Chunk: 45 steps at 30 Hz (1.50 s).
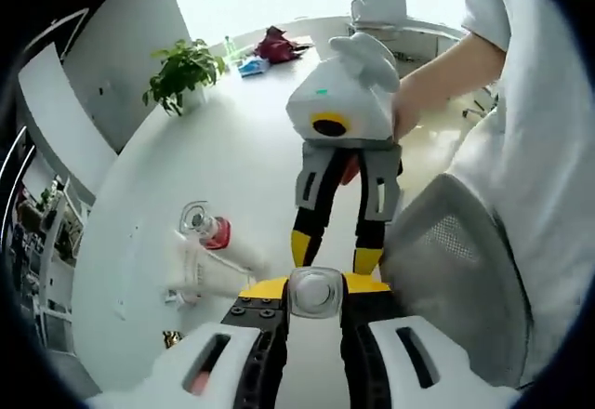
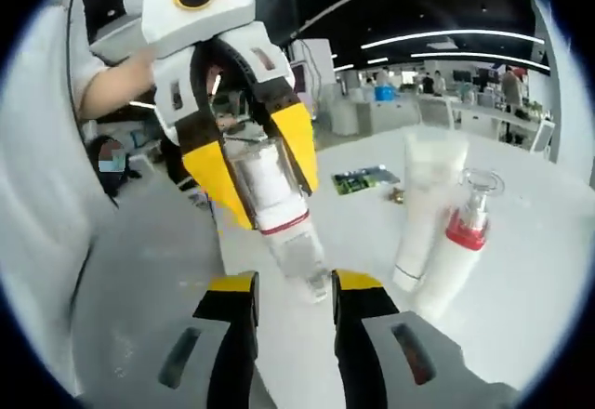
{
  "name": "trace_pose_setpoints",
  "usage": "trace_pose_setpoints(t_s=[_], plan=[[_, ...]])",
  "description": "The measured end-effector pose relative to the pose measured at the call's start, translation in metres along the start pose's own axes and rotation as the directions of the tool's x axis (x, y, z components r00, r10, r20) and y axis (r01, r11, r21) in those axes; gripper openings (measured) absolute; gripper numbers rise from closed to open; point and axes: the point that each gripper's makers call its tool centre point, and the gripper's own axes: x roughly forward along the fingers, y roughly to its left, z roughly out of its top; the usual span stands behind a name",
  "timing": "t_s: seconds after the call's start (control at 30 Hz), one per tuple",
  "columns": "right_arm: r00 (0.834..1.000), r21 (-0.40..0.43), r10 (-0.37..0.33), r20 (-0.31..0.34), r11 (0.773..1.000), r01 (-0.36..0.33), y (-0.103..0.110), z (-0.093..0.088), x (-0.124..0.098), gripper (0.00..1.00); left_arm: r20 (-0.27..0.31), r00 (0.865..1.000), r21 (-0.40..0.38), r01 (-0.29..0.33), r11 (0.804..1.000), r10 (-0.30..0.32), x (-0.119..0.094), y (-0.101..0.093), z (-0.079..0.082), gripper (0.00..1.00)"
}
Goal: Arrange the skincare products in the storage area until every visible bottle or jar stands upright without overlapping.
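A clear bottle [image 2: 279, 206] with a white core and a red band hangs in the air, and my left gripper [image 2: 268, 186] is shut on it across its body. In the left gripper view its round end [image 1: 314, 293] sits between my left gripper's [image 1: 318, 286] yellow tips. My right gripper [image 2: 296, 283] stands open around the bottle's lower end, with a small gap on the left side. It comes into the left gripper view as the right gripper [image 1: 335, 256], pointing down at the bottle. On the white table a white tube [image 2: 428, 195] and a red-collared bottle [image 2: 457, 256] with a clear cap stand side by side.
The tube [image 1: 223, 265] and red-collared bottle [image 1: 206, 226] stand on the table [image 1: 232, 149] left of the grippers. A potted plant [image 1: 181, 70] and a red item [image 1: 275, 46] are at the far edge. A grey chair [image 1: 456, 270] and a person's arm [image 1: 446, 70] are on the right. A green card [image 2: 363, 179] lies behind.
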Motion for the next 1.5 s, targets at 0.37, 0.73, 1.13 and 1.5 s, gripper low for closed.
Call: trace_pose_setpoints(t_s=[0.37, 0.73, 1.13, 1.5], plan=[[1.0, 0.096, -0.028, 0.007, 0.995, 0.028, -0.007, -0.021, -0.007, 0.45, -0.043, 0.999, -0.041, -0.008, 0.999, 0.006, 0.047, 0.033, -0.014, 0.25], [1.0, 0.161, -0.015, -0.013, 0.987, 0.017, -0.012, -0.04, -0.01, 0.44, -0.079, 0.996, -0.102, -0.042, 0.994, 0.034, 0.065, 0.051, -0.022, 0.25], [0.998, 0.173, -0.054, -0.034, 0.983, 0.059, -0.022, -0.047, -0.013, 0.63, -0.104, 0.994, -0.124, -0.027, 0.992, 0.014, 0.075, 0.052, -0.028, 0.25], [0.994, 0.2, -0.086, -0.064, 0.975, 0.097, -0.025, -0.06, -0.016, 0.76, -0.108, 0.994, -0.138, -0.029, 0.99, 0.014, 0.081, 0.055, -0.03, 0.25]])
